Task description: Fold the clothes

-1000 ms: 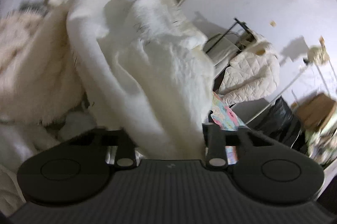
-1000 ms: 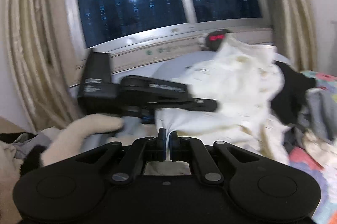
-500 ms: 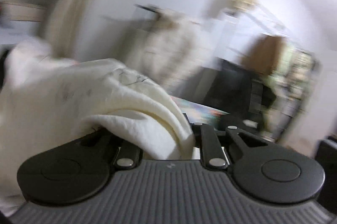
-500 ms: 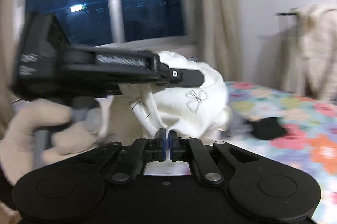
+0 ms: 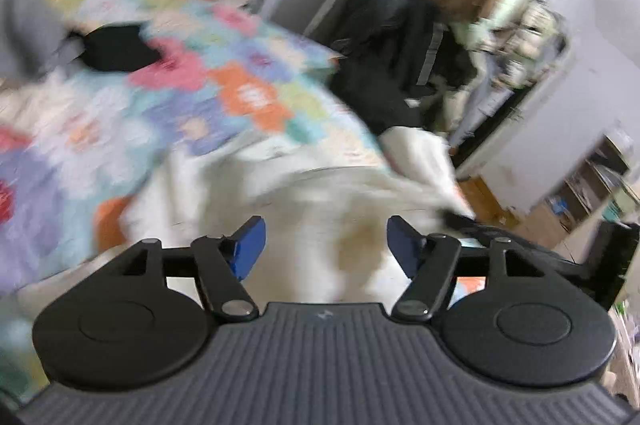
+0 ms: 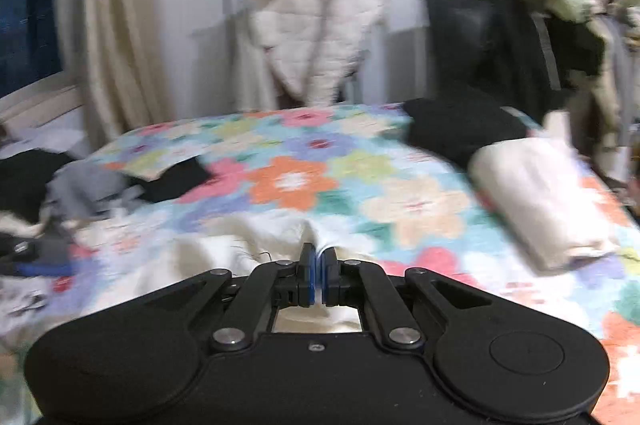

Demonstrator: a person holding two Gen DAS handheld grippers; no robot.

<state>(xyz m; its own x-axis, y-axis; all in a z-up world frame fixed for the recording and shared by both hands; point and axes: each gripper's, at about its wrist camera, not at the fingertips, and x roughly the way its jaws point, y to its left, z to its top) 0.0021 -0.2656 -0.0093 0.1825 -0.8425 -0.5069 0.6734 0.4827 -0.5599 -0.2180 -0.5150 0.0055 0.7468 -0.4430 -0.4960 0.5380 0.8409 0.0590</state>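
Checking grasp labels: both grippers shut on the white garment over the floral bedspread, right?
Not quite. Only the right gripper is shut on the white garment; the right wrist view shows the cloth pinched between its pads. The left gripper is open in the left wrist view, its blue pads spread apart above the garment, gripping nothing. The garment does lie over the floral bedspread.

Both wrist views look low and close across the floral bedspread (image 5: 248, 93).

Black left gripper (image 5: 322, 245), blue-padded fingers (image 5: 249, 246), silver pivot screws, ribbed grey housing
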